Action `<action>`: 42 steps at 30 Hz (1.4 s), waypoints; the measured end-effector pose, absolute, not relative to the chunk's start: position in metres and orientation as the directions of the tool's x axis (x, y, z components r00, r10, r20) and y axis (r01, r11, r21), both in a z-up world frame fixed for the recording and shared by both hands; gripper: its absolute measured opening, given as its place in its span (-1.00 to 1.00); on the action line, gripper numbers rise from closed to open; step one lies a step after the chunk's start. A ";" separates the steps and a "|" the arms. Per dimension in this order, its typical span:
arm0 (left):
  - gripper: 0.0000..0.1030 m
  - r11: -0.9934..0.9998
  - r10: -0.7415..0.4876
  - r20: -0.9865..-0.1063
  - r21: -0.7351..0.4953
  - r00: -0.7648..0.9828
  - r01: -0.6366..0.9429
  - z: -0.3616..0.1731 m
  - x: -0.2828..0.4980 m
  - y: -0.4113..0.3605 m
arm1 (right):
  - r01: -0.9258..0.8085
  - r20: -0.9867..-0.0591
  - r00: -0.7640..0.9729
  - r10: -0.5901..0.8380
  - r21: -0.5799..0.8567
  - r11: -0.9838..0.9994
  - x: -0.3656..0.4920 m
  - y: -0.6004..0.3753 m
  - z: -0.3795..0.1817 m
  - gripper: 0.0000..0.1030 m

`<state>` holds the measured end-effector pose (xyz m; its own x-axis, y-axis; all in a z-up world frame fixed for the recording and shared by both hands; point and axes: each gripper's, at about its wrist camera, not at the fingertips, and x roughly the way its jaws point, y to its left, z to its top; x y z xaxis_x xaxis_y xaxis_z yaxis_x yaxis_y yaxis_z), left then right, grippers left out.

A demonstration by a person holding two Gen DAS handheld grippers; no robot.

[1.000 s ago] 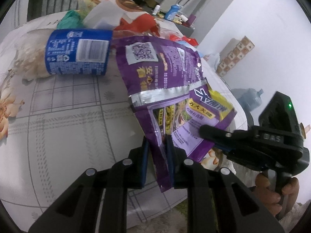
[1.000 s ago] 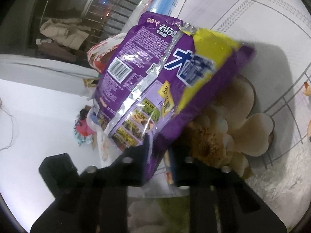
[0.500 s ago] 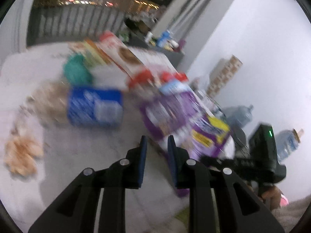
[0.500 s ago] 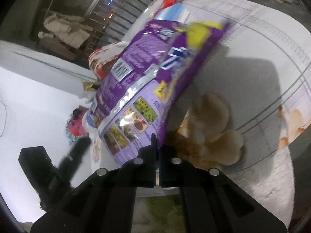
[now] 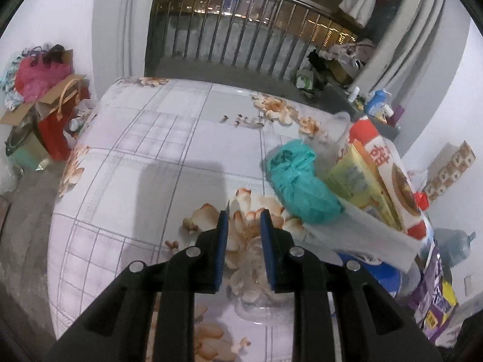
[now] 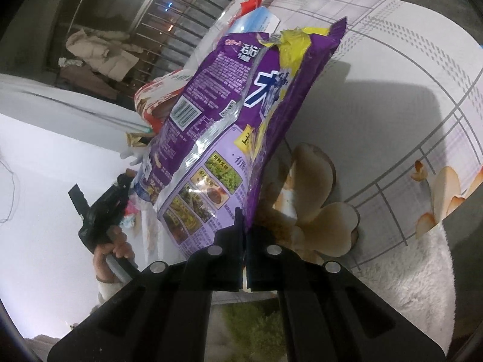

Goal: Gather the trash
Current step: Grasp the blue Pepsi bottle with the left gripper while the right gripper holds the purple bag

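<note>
**Left lets go; right has the bag alone**

A second ago both grippers pinched the purple bag; now the left gripper [image 5: 241,220] has released it and swung away, its jaws standing apart with nothing between them, over the flowered sheet [image 5: 157,138]. Ahead and to its right lies the rest of the trash: a teal bag [image 5: 302,187], a yellow pack [image 5: 359,181] and a red-and-white wrapper [image 5: 398,178]; beneath the fingers lies what looks like a clear plastic bottle [image 5: 259,295].

The purple bag [image 6: 229,120] now hangs from the right gripper [image 6: 245,223] alone, jaws clamped narrow on its lower corner, the bag lifted off the bed.

By my reading, the handover is done: the right can carry the bag off while the left is free to pick the next piece, likely the bottle or the teal bag.
</note>
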<state>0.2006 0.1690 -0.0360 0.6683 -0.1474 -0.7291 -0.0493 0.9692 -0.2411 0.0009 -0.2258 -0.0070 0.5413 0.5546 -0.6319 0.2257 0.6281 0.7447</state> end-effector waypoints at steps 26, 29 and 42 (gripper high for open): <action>0.03 0.849 -0.460 -0.788 -0.256 0.409 0.461 -0.021 0.119 0.025 | 0.253 -0.685 0.577 0.444 0.667 0.701 0.005 -0.236 0.003 -1.00; 0.17 0.830 -0.482 -0.800 -0.285 0.359 0.479 -0.025 0.129 0.016 | 0.253 -0.674 0.583 0.453 0.681 0.688 0.006 -0.239 0.000 -1.00; 0.20 0.743 -0.593 -0.804 -0.531 0.035 0.407 -0.054 0.143 -0.018 | 0.256 -0.633 0.605 0.483 0.729 0.635 0.002 -0.256 -0.008 -1.00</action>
